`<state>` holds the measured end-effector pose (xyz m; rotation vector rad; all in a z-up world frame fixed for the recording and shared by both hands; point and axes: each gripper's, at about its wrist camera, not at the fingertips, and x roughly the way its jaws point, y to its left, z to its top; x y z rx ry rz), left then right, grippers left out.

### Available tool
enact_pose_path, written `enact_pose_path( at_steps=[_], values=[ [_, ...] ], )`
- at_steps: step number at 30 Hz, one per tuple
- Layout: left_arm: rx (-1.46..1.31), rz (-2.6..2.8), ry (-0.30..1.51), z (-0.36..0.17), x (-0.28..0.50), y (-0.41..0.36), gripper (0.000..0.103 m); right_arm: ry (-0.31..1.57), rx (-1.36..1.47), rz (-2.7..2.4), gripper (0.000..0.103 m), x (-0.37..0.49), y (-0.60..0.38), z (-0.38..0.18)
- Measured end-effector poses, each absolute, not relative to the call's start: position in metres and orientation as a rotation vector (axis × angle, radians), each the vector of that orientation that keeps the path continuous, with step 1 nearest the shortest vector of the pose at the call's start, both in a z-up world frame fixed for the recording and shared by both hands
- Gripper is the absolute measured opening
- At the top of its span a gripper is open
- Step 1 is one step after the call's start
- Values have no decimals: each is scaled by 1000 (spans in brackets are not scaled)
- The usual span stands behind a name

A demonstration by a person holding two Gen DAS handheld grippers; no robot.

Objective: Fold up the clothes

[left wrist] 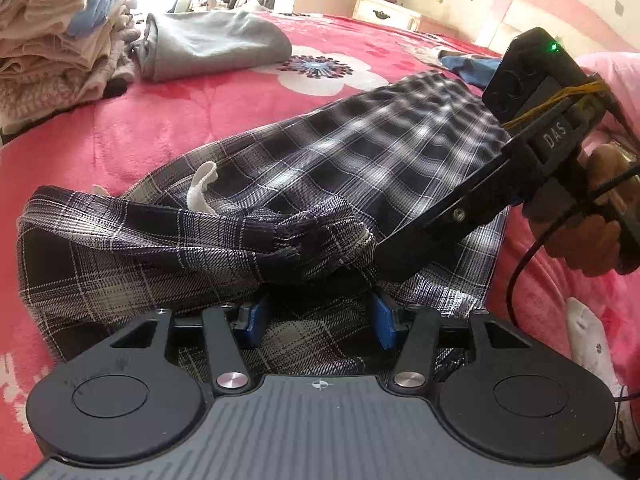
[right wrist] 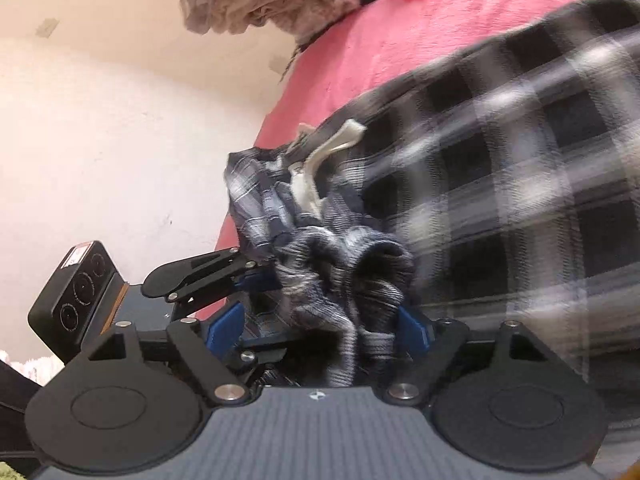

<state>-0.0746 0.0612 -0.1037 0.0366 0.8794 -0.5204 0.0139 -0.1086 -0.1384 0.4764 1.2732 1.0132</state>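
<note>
Lying on the pink bed [left wrist: 120, 128], the plaid garment [left wrist: 320, 152] is the landmark here, its bunched waistband with a white drawstring [left wrist: 202, 184] nearest the cameras. The left gripper [left wrist: 318, 320] sits at the garment's near edge, jaws partly apart with plaid cloth lying between the blue pads [left wrist: 256, 316]; whether they press it I cannot tell. The right gripper [right wrist: 320, 328] stands wide, gathered waistband cloth loose between its pads, not pinched. A hand [left wrist: 600, 216] holds it just right of the garment. Beyond the garment lies a folded grey garment [left wrist: 212, 44], and left of that a stack of folded clothes [left wrist: 52, 32].
</note>
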Motion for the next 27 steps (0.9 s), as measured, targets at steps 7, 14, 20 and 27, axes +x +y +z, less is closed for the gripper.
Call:
enact_pose_path(
  at_steps=[7,14,20,27],
  values=[
    [34,-515,871,-104,-75,61,53,1261,448,988,61,14,-92,-142],
    [19,-491,852,-103,-77,60,55,1247,460,881,26,11,-98,-142],
    [-26,-484,835,-91,-78,60,55,1201,482,861,23,14,-112,-123],
    [-146,-528,829,-63,-78,68,55,1113,348,793,22,31,-146,-90]
  ],
)
